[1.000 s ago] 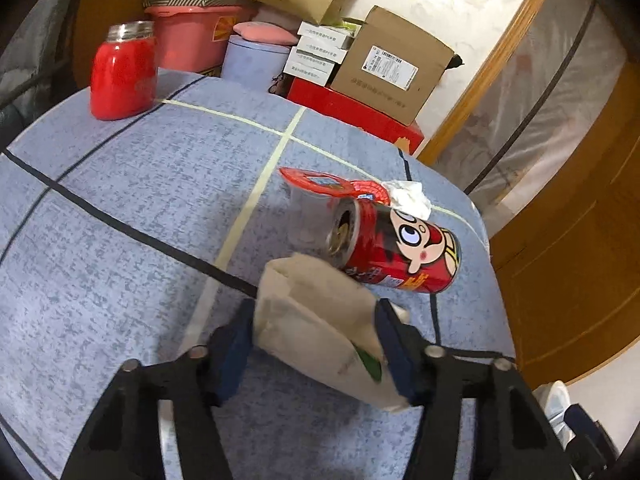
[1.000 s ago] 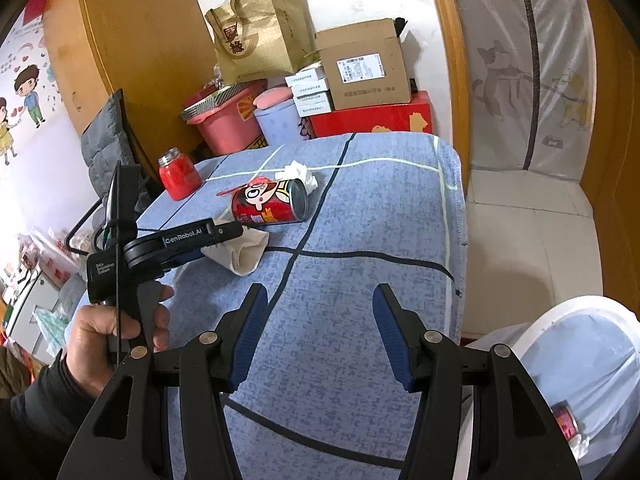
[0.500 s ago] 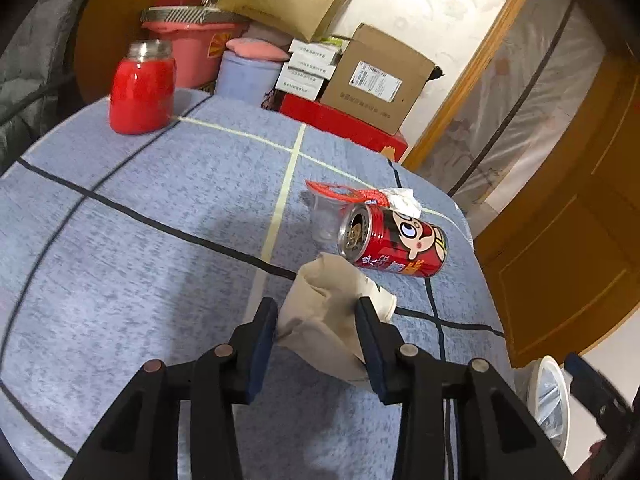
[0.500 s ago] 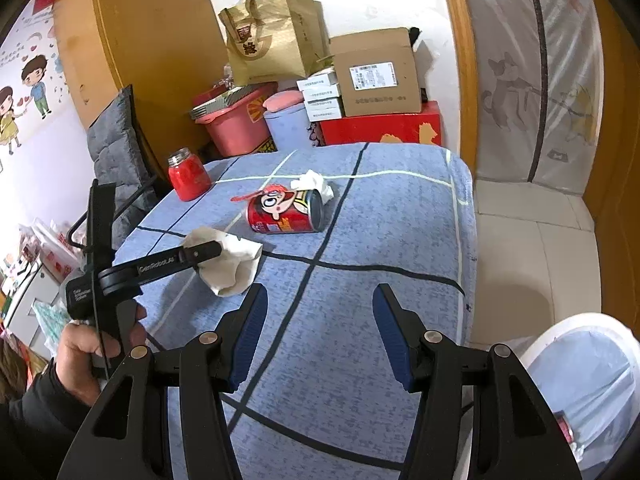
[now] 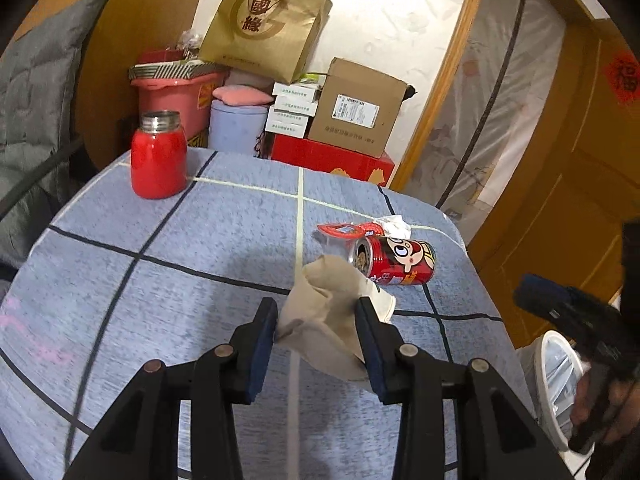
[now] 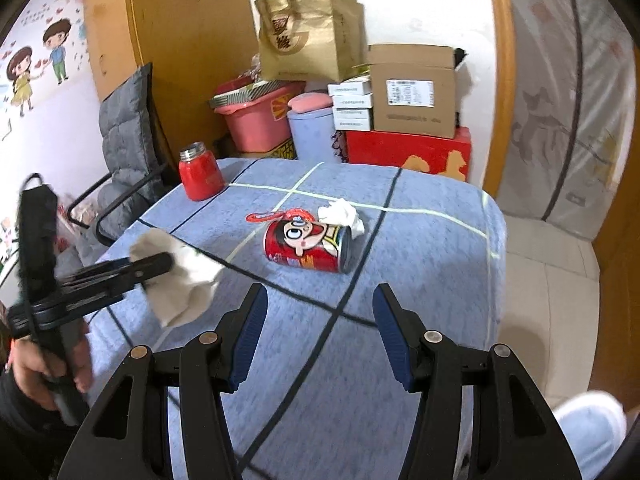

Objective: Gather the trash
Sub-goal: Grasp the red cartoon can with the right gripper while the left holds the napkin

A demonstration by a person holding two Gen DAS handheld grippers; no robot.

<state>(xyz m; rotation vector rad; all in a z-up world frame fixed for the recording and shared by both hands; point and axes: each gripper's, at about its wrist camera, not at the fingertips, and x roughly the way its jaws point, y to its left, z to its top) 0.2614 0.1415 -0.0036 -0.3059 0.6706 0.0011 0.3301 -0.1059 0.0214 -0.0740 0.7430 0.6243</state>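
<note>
Left gripper point(image 5: 316, 320) fingers pinching crumpled paper cup point(image 5: 328, 312), raised off table point(image 5: 160, 300); right gripper point(image 6: 320, 336) fingers spread, empty. Step: carrying to white bin point(image 5: 556, 384). Next: release over its opening. Red can point(image 6: 308, 248) remaining.

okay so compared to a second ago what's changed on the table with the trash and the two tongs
The left tongs closed on the crumpled paper cup and lifted it off the blue tablecloth; the right wrist view shows it held above the cloth. The right tongs stayed open with nothing between them. The red can, the tissue, the red-lidded plastic cup and the red jar kept their places.
</note>
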